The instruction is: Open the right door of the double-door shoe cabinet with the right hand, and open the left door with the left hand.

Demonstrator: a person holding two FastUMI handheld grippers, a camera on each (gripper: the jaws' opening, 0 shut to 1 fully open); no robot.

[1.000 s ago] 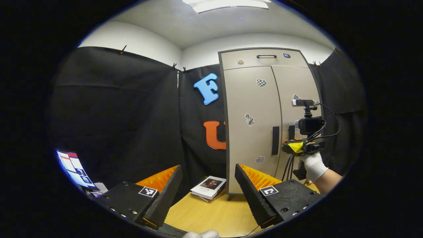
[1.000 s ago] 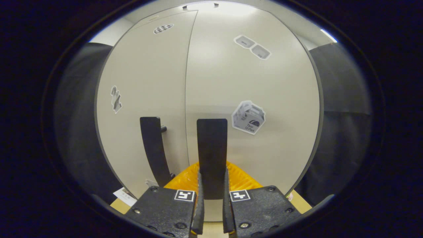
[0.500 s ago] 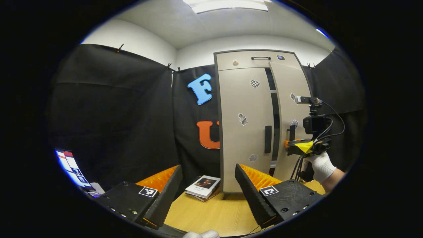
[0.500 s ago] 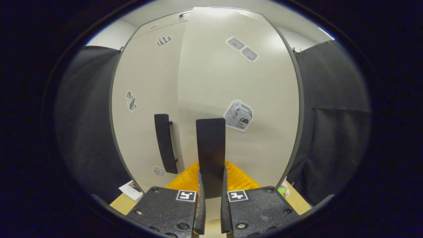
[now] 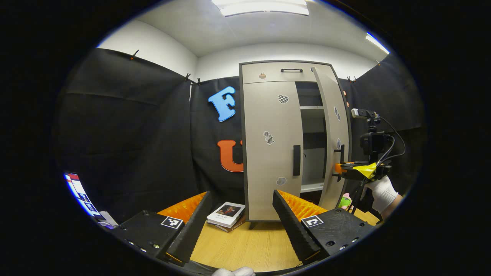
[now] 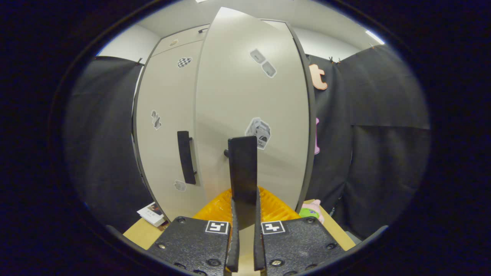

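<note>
The right gripper's (image 6: 243, 214) fingers were clamped on the right door's handle (image 6: 242, 168); the right door (image 5: 333, 134) stood swung partly open on the shoe cabinet (image 5: 268, 73). The left door (image 5: 270, 153) was closed. The left gripper's (image 5: 238, 214) fingers were spread apart above the wooden table (image 5: 245, 249), near a book (image 5: 226, 214).

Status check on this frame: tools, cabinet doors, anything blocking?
Right tool shut on right door handle, right door partly open. Left tool open, short of the closed left door. Books beside cabinet, not blocking.
</note>
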